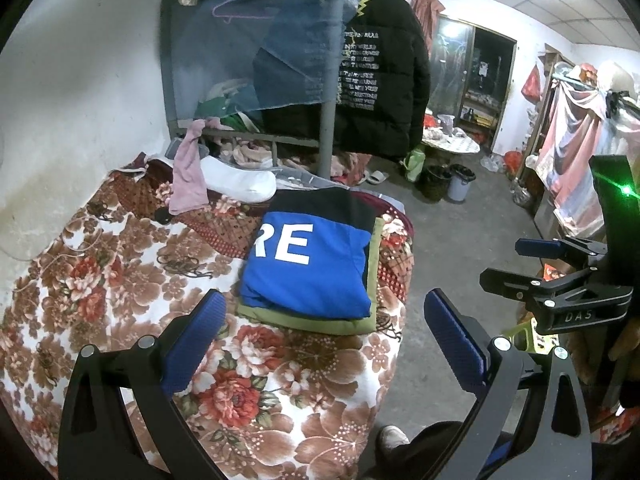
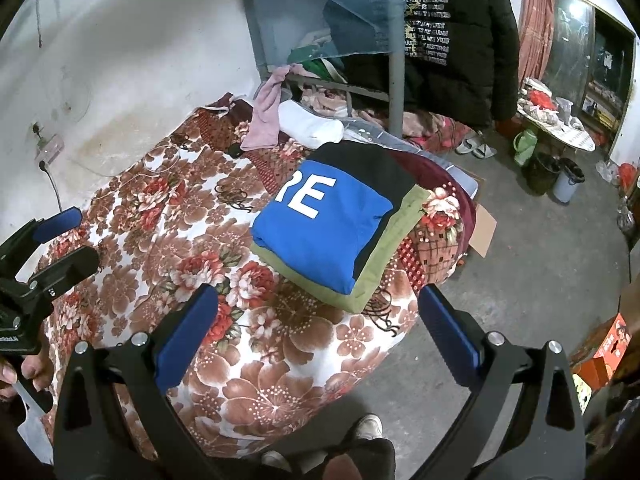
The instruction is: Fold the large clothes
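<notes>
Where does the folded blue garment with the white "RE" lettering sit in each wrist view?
Left wrist: folded blue garment lies centre frame on an olive-green layer, near the bed's right edge.
Right wrist: it lies centre, slightly higher, turned diagonally.
Shared landmark: the black jacket with printed text hanging behind.

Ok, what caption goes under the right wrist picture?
Open right gripper above a folded blue top on a flowery blanket.

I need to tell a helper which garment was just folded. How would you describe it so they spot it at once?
Look at the bed with the floral blanket. Near its floor-side edge lies a folded stack. The folded garment on top is bright blue with white letters "RE" and a black band, resting on an olive-green piece.
</notes>
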Demonstrator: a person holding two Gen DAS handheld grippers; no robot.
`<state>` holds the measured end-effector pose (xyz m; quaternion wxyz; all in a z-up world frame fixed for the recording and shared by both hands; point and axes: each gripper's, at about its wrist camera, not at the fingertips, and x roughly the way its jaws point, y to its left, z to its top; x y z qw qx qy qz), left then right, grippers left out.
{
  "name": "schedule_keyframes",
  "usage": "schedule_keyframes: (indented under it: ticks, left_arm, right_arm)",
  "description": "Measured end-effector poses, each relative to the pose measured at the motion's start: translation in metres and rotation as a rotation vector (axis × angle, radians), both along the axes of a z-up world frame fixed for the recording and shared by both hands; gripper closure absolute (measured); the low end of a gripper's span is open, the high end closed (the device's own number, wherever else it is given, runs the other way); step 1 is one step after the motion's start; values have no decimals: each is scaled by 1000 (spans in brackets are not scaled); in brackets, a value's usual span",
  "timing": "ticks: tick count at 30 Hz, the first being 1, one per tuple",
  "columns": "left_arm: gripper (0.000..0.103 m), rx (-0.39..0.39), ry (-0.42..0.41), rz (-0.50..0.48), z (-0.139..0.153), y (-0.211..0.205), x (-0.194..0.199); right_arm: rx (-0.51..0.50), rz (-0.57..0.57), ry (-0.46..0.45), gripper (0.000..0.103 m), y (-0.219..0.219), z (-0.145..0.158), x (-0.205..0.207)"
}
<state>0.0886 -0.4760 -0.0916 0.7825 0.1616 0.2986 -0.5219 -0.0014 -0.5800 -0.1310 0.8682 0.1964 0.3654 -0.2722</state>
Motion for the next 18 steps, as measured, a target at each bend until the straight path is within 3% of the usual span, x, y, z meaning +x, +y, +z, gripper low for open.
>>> schedule_keyframes:
  ticks: [18]
  left_arm:
    - [6, 13, -6, -20, 1, 0, -5]
  right_arm:
    - [11, 2, 7, 5, 6, -4, 3]
